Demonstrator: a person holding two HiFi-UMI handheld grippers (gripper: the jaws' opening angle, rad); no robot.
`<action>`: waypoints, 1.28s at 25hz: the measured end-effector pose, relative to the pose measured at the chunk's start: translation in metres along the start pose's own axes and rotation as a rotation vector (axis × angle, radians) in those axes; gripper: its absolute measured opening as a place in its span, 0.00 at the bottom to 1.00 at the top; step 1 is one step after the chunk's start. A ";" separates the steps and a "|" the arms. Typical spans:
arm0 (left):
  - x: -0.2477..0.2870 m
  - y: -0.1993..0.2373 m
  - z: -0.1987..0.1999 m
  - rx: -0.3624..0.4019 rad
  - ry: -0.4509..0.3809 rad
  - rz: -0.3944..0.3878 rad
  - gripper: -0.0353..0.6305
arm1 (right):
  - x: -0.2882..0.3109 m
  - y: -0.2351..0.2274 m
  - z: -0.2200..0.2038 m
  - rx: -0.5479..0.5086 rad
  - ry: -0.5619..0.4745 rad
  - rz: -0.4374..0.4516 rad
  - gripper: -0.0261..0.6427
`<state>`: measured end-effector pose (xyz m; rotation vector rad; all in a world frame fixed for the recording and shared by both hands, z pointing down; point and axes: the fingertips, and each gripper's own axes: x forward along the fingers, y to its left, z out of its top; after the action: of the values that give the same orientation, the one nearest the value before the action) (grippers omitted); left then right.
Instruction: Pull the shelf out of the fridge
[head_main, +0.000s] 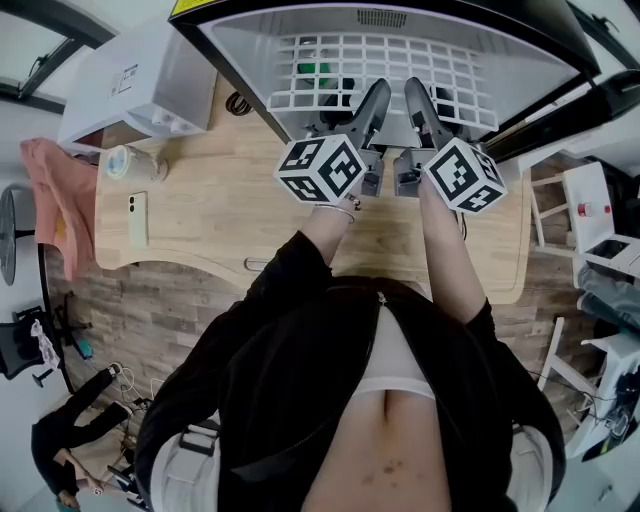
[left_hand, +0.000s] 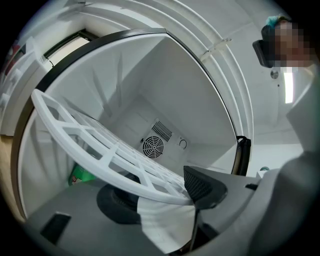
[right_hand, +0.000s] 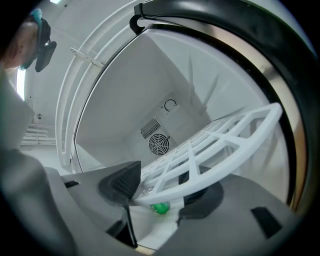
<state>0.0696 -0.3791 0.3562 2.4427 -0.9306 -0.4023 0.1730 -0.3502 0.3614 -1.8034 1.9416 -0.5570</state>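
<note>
The fridge stands open on the wooden table, with its white grid shelf reaching to the front opening. My left gripper and right gripper sit side by side at the shelf's front rim. In the left gripper view the shelf slants across the cavity and the left gripper is shut on its front bar. In the right gripper view the right gripper is likewise shut on the bar of the shelf. A green can lies under the shelf.
The fridge's back wall carries a round fan grille. On the wooden table lie a phone and a small cup; a white appliance stands to the left. A pink cloth hangs off the left edge.
</note>
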 end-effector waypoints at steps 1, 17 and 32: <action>0.000 0.000 0.001 0.000 -0.002 0.001 0.46 | 0.000 0.001 0.000 0.001 0.000 0.001 0.42; -0.013 -0.004 -0.003 -0.008 -0.026 0.022 0.44 | -0.012 0.003 -0.004 0.008 0.000 0.010 0.42; -0.023 -0.008 -0.007 -0.004 -0.021 0.023 0.44 | -0.023 0.006 -0.008 0.010 0.005 0.011 0.41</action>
<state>0.0607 -0.3557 0.3598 2.4264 -0.9645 -0.4223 0.1653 -0.3266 0.3655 -1.7856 1.9483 -0.5671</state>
